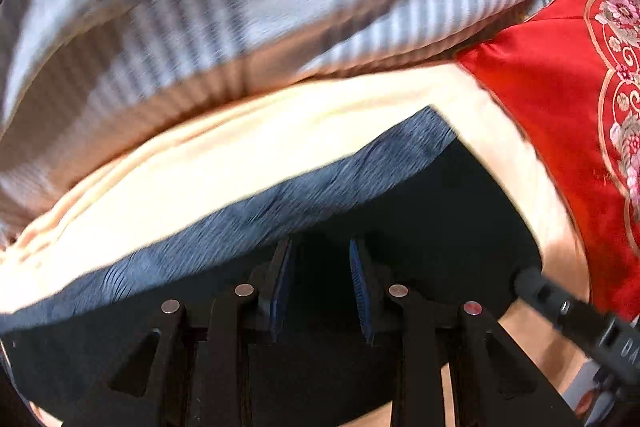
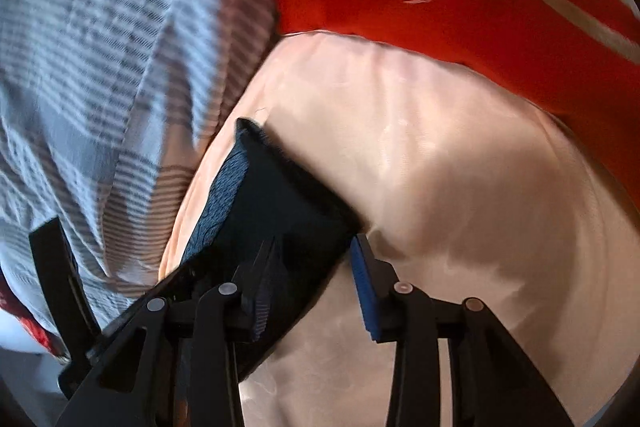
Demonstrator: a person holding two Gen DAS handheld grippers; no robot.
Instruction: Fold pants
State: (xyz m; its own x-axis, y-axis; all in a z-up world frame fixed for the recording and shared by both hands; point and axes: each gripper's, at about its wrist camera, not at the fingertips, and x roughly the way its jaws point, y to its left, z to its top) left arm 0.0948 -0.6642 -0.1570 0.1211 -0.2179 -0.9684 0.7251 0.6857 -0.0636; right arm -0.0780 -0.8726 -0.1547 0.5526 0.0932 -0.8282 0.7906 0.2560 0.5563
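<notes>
Left gripper (image 1: pixel 322 287) has its two blue-padded fingers spread apart with a clear gap, nothing pinched between them. It's sitting right over the dark pants (image 1: pixel 420 211), and black fabric fills the space under and ahead of the fingers. The pants have a blue-gray textured band (image 1: pixel 256 203) along their far edge, on the side away from the gripper.

Right gripper (image 2: pixel 316 281) is spread too. Its left pad (image 2: pixel 262 301) is touching or overlapping the pants (image 2: pixel 276 195), while the right pad (image 2: pixel 366 297) sits just off their edge over the bedding. Some black fabric lies between the fingers, but they aren't clamped on it. In the left wrist view, part of the right gripper pokes in at the pants' right edge.

The pants lie on a peach satin sheet (image 2: pixel 460 195), which shows on the far side and right side of them. Beyond the pants, past the peach strip, there's a striped blue-gray and white blanket (image 1: pixel 240 7), bunched up and pretty blurry. To the right of the pants, across the sheet, is a red embroidered cushion (image 1: pixel 560 87) with pink flowers and gold trim, its edge resting on the sheet.
</notes>
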